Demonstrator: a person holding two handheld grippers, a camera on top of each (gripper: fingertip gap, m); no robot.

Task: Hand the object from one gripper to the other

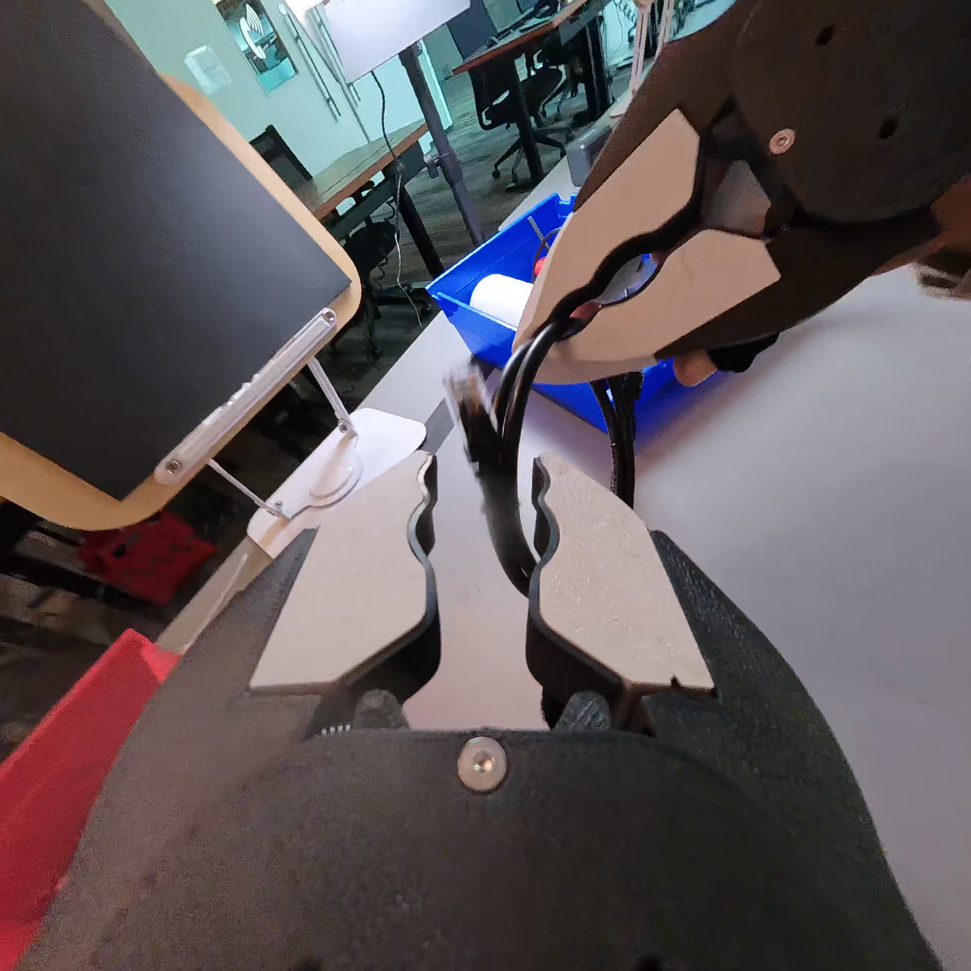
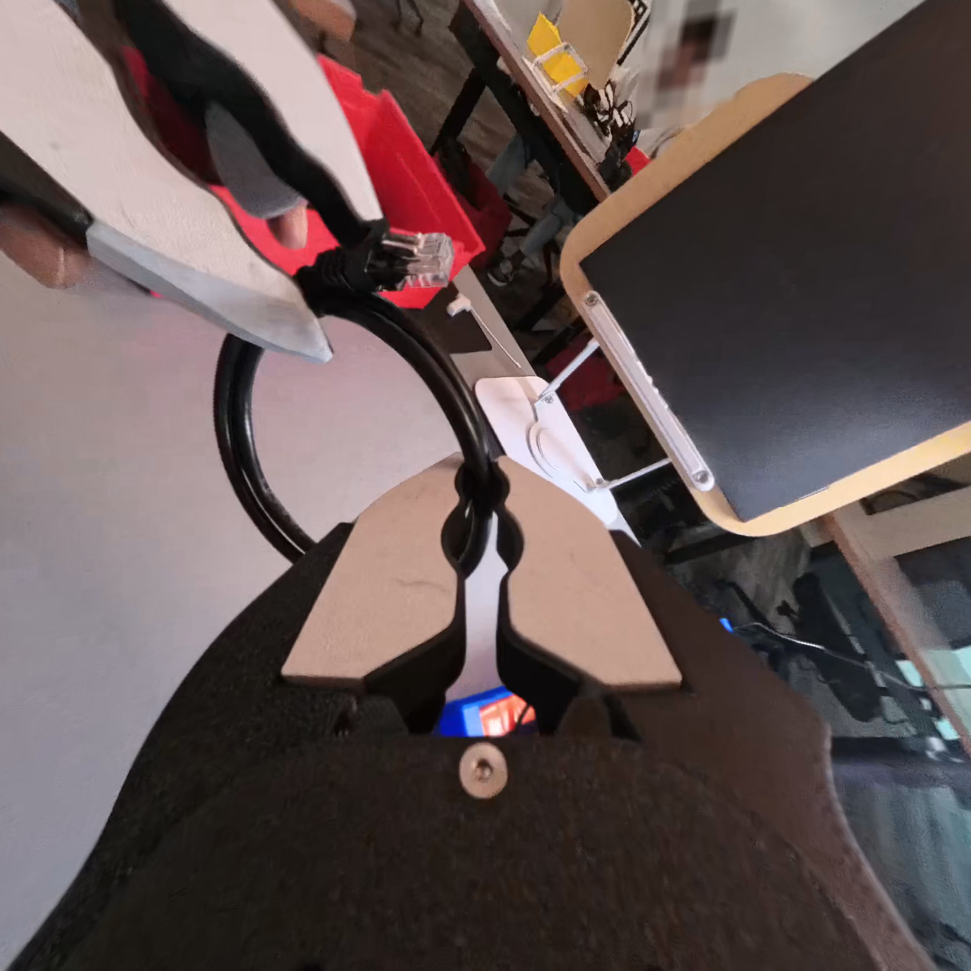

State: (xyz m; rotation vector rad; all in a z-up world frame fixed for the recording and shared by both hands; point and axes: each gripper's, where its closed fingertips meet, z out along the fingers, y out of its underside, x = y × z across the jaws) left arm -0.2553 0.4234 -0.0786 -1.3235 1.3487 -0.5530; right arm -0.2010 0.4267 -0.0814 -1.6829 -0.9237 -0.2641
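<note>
In my left wrist view, my left gripper (image 1: 483, 475) has its fingers spread apart, and the black cable (image 1: 499, 504) hangs loose between them, its plug end blurred; my right gripper (image 1: 557, 336) pinches the coil above the blue bin (image 1: 488, 273) on the counter (image 1: 788, 473). In my right wrist view, my right gripper (image 2: 479, 470) has its fingers clamped on the cable's loop (image 2: 236, 431), while the clear plug (image 2: 428, 257) sticks out by my left gripper's fingers (image 2: 210, 262), before a red bin (image 2: 415, 173).
</note>
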